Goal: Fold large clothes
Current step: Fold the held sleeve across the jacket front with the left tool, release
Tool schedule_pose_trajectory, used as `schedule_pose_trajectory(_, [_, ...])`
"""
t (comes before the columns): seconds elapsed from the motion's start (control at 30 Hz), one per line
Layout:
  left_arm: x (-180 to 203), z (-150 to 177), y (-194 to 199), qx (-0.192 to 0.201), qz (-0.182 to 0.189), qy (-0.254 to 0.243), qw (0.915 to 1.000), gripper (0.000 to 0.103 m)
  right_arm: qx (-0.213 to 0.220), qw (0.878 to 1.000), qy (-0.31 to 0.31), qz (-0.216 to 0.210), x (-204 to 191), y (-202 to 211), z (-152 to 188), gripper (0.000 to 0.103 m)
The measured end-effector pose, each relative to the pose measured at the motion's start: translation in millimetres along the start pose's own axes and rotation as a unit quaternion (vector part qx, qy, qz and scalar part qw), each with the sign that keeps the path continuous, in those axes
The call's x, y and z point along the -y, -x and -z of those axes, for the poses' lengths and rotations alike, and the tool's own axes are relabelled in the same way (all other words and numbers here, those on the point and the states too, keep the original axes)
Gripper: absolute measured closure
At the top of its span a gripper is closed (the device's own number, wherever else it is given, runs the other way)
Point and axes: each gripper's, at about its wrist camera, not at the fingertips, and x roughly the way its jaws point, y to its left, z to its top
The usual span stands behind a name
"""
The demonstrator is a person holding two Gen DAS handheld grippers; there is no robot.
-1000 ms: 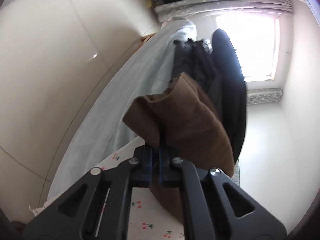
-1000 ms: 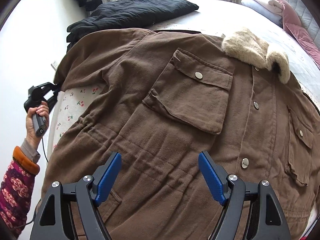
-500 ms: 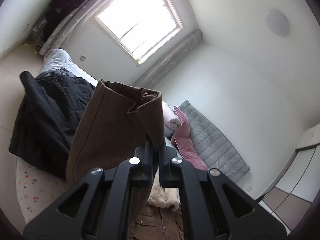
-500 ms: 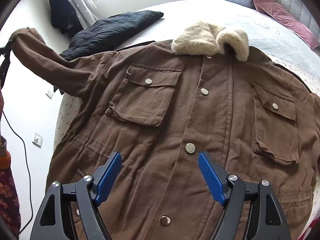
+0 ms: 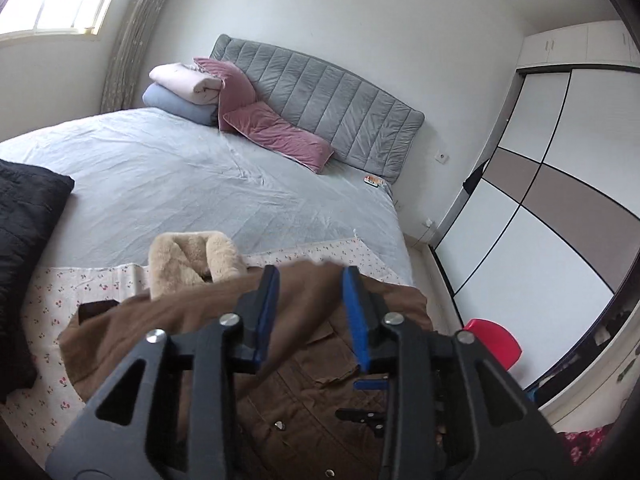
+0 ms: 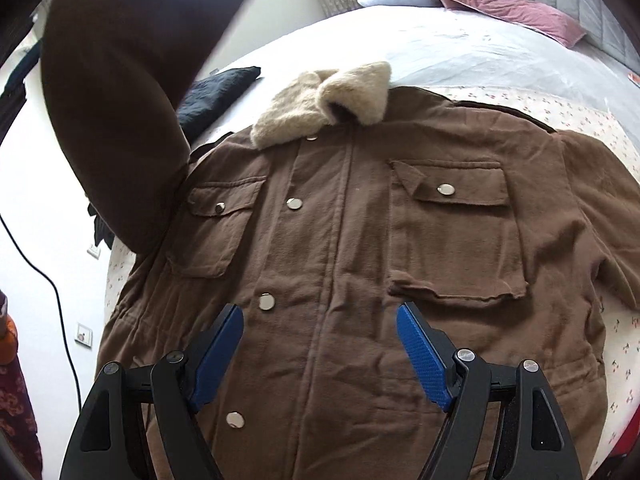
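A brown jacket (image 6: 360, 248) with a beige fleece collar (image 6: 324, 100) lies front-up on the bed, buttons and two chest pockets showing. Its left sleeve (image 6: 116, 112) is raised in the air over the jacket's left shoulder, blurred. In the left wrist view the sleeve (image 5: 200, 312) drapes across the jacket (image 5: 304, 400) below the collar (image 5: 192, 256). My left gripper (image 5: 308, 308) is open, with sleeve cloth lying between and below its blue pads. My right gripper (image 6: 320, 344) is open and empty above the jacket's lower front.
The bed has a pale blue sheet (image 5: 180, 184) and a cherry-print cloth (image 5: 44, 304) under the jacket. A black garment (image 5: 24, 248) lies at the left. Pink pillows (image 5: 276, 132), folded quilts and a grey headboard stand at the far end. A red stool (image 5: 492, 344) and wardrobe are to the right.
My left gripper swung the sleeve up from the bed's side and over the jacket, then opened, letting go of it. My right gripper shifted over the jacket's centre, still open.
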Motion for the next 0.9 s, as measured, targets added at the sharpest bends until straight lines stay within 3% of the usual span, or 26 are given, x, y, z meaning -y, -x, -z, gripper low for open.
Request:
schedule_pose_trajectory(0.07, [-18, -1, 8, 0.013, -0.025, 0.001, 0.9996, 0.051, 0.003, 1.0, -0.021, 0.005, 19, 2, 0, 0.023])
schedule_pose_trajectory(0.17, [-61, 15, 4, -0.011, -0.086, 0.032, 0.9957, 0.051, 0.008, 0.999, -0.053, 0.0, 44, 4, -4, 0.023])
schedule_pose_trajectory(0.4, [-156, 98, -26, -0.088, -0.203, 0.099, 0.9702, 0.054, 0.007, 0.996, -0.075, -0.038, 52, -30, -40, 0.026])
schedule_pose_trajectory(0.47, [-180, 110, -36, -0.093, -0.241, 0.124, 0.958, 0.054, 0.01, 0.997, -0.068, -0.039, 50, -47, -57, 0.036])
schedule_pose_trajectory(0.63, [-236, 125, -50, -0.095, -0.273, 0.209, 0.9341, 0.054, 0.032, 0.997, -0.063, -0.008, 44, -92, -91, 0.055])
schedule_pose_trajectory(0.67, [-243, 129, -55, -0.1, -0.27, 0.22, 0.932, 0.054, 0.032, 0.997, -0.064, -0.006, 43, -101, -93, 0.074])
schedule_pose_trajectory(0.73, [-249, 134, -66, -0.109, -0.263, 0.229, 0.9308, 0.07, 0.037, 0.998, -0.058, 0.001, 38, -114, -97, 0.093])
schedule_pose_trajectory(0.77, [-248, 135, -69, -0.113, -0.264, 0.224, 0.9314, 0.092, 0.051, 0.997, -0.049, 0.009, 32, -111, -98, 0.096])
schedule_pose_trajectory(0.83, [-237, 134, -57, -0.076, -0.298, 0.204, 0.9294, 0.092, 0.118, 0.993, -0.028, -0.012, 18, -85, -98, 0.098])
schedule_pose_trajectory(0.9, [-230, 137, -48, -0.046, -0.309, 0.192, 0.9304, 0.089, 0.182, 0.983, -0.006, -0.005, 13, -57, -95, 0.098])
